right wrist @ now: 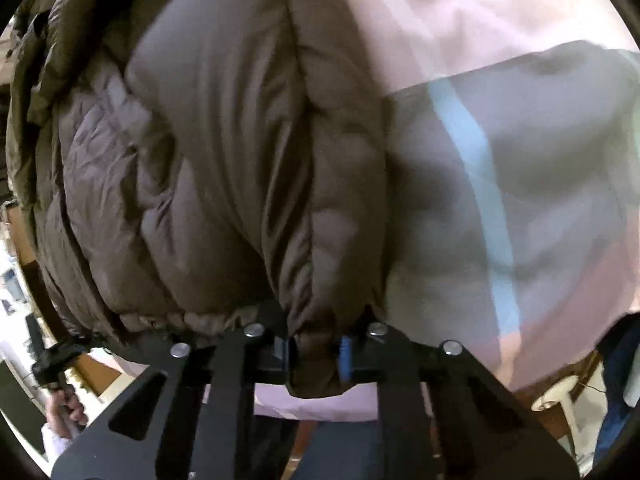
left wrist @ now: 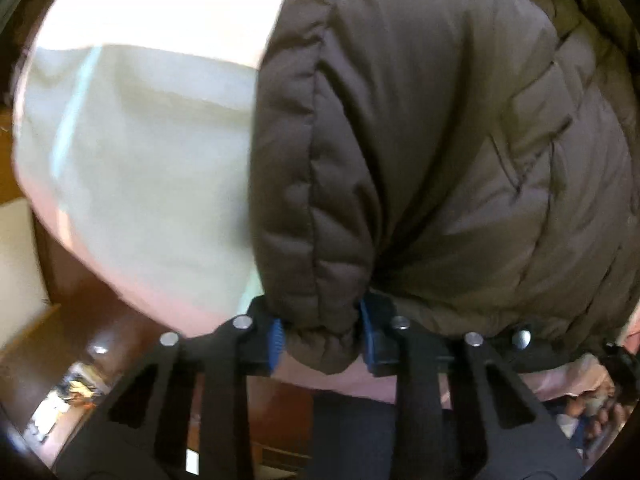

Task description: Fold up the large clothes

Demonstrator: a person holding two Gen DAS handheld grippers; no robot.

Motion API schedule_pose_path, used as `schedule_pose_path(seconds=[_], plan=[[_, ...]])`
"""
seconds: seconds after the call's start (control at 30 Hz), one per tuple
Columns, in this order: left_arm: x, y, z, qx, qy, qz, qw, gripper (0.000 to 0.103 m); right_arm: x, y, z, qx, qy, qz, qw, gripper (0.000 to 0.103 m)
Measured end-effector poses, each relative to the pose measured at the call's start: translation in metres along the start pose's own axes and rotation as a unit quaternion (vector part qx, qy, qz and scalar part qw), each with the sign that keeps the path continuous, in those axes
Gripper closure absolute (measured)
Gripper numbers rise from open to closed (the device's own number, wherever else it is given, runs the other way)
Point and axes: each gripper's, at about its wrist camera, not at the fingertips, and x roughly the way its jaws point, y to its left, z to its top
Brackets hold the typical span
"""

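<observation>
brown puffer jacket (left wrist: 440,152) fills the right of the left wrist view, its bunched hem edge pinched tight between the blue pads (left wrist: 277,342) of the left gripper (left wrist: 322,344), over a pale pink-and-white sheet (left wrist: 132,168). right wrist view: right gripper (right wrist: 316,354) clamped on another puffy hem fold, jacket spreading left, same sheet w/ a light blue stripe (right wrist: 480,184) at right.

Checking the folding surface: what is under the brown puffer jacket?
Pale pink and white bedding shows beside and below the brown puffer jacket; whatever lies directly beneath the jacket is covered.
</observation>
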Motion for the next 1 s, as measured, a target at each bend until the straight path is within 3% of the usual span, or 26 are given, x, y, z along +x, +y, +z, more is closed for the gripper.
schedule_pose_path(seconds=[0.1,0.2,0.27,0.3,0.33,0.4,0.47,0.53,0.57,0.73,0.77,0.83,0.9,0.93,0.97,1.0], plan=[[0.01,0.009,0.002,0.002,0.003,0.026,0.9997,0.071,0.015,0.002,-0.014,0.011,0.006,-0.011,1.0,0.082],[0.006,0.014,0.006,-0.004,-0.003,0.022,0.9997,0.067,0.011,0.001,-0.008,0.015,0.01,-0.014,1.0,0.073],[-0.02,0.025,0.003,-0.018,-0.036,0.037,0.9985,0.039,-0.018,-0.002,-0.004,0.006,-0.027,-0.057,0.998,0.031],[-0.038,0.029,-0.002,-0.032,-0.061,0.062,0.9957,0.015,-0.042,0.0,-0.002,0.008,-0.068,-0.084,0.994,0.025],[-0.061,0.039,-0.004,-0.043,-0.09,0.079,0.9919,0.008,-0.062,0.004,0.0,0.005,-0.104,-0.095,0.99,0.023],[-0.107,0.045,0.008,-0.049,-0.162,0.067,0.9833,0.008,-0.097,0.029,0.017,-0.026,-0.167,-0.085,0.982,0.023],[-0.139,0.035,0.034,-0.027,-0.206,0.03,0.9777,0.008,-0.106,0.064,0.039,-0.069,-0.189,-0.061,0.978,0.023],[-0.149,-0.017,0.066,-0.001,-0.244,0.025,0.9695,0.008,-0.114,0.125,0.09,-0.117,-0.212,-0.031,0.97,0.025],[-0.157,-0.044,0.09,0.016,-0.264,0.024,0.9641,0.008,-0.116,0.155,0.101,-0.133,-0.22,-0.015,0.966,0.027],[-0.155,-0.178,0.16,0.096,-0.27,-0.03,0.9578,0.008,-0.117,0.307,0.142,-0.209,-0.213,0.098,0.949,0.027],[-0.155,-0.197,0.148,0.105,-0.27,-0.025,0.9567,0.008,-0.108,0.332,0.148,-0.219,-0.207,0.11,0.947,0.027],[-0.147,-0.223,0.162,0.123,-0.272,-0.01,0.9544,0.007,-0.09,0.373,0.165,-0.224,-0.184,0.126,0.949,0.027],[-0.137,-0.237,0.176,0.139,-0.26,0.021,0.9554,0.007,-0.064,0.39,0.178,-0.225,-0.168,0.102,0.955,0.029],[-0.127,-0.243,0.182,0.143,-0.251,0.046,0.9563,0.007,-0.053,0.394,0.185,-0.222,-0.169,0.067,0.958,0.038],[-0.112,-0.243,0.196,0.138,-0.24,0.089,0.9566,0.006,-0.044,0.391,0.193,-0.219,-0.168,0.041,0.96,0.057],[-0.094,-0.227,0.211,0.13,-0.23,0.098,0.9593,0.002,-0.033,0.378,0.206,-0.205,-0.158,0.033,0.965,0.067]])
